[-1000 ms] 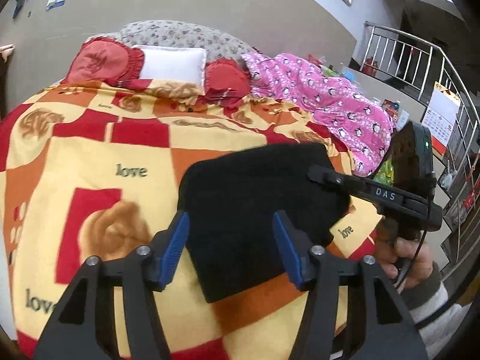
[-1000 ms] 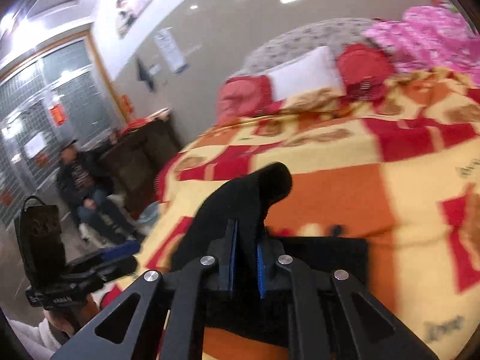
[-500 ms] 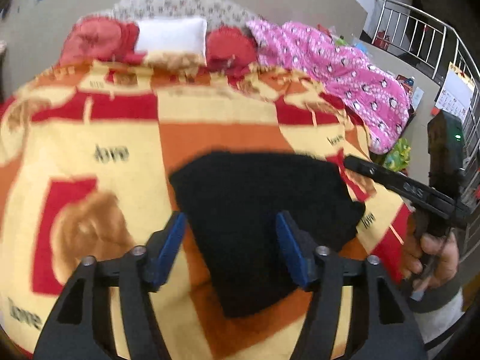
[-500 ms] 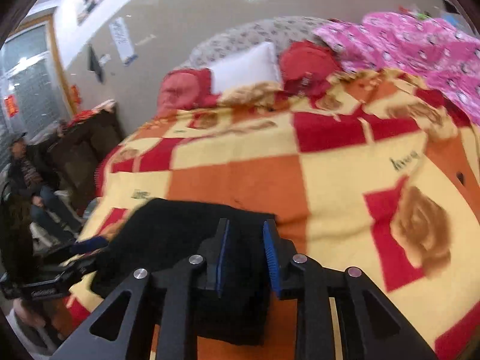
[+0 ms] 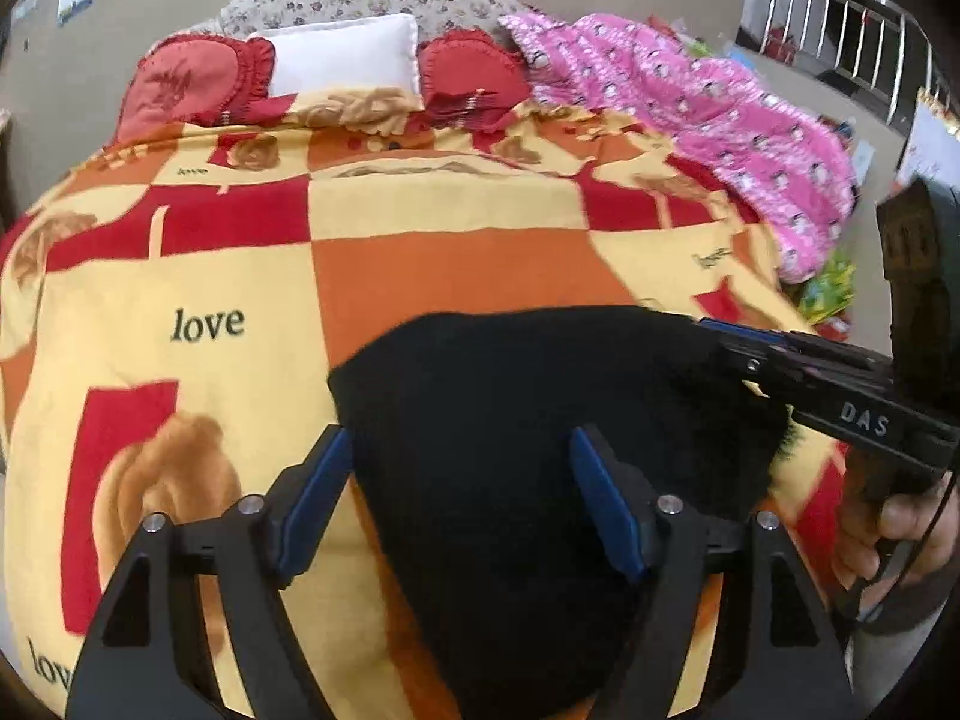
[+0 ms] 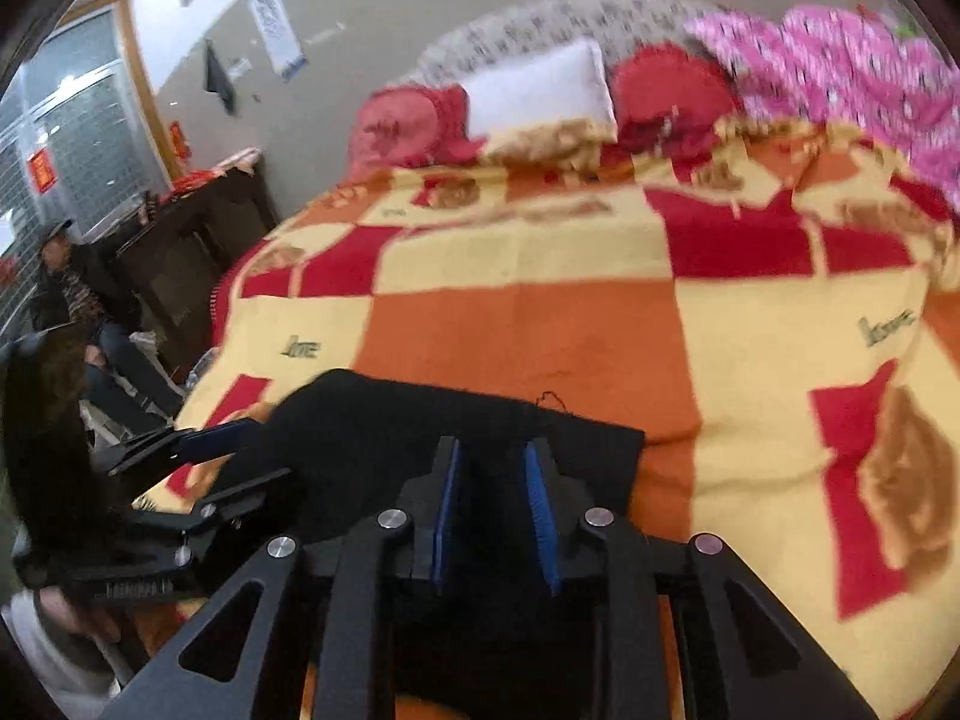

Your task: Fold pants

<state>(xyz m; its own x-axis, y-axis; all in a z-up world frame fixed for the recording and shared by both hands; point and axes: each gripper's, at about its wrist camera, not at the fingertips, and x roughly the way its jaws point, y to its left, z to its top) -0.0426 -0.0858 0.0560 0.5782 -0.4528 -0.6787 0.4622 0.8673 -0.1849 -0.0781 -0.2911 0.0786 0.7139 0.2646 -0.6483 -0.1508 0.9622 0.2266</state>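
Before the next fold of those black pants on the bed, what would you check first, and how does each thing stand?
1. Pants lie folded on the blanket: ok.
2. Left gripper free of cloth: ok, its jaws are opening, the pants below them, not pinched.
3. Right gripper let go: ok, jaws parted above the pants.
4. Edges lined up: cannot tell, the near edge is hidden.
5. Room on the blanket beyond the pants: ok.
6. Loose thread at the far edge: not ok.
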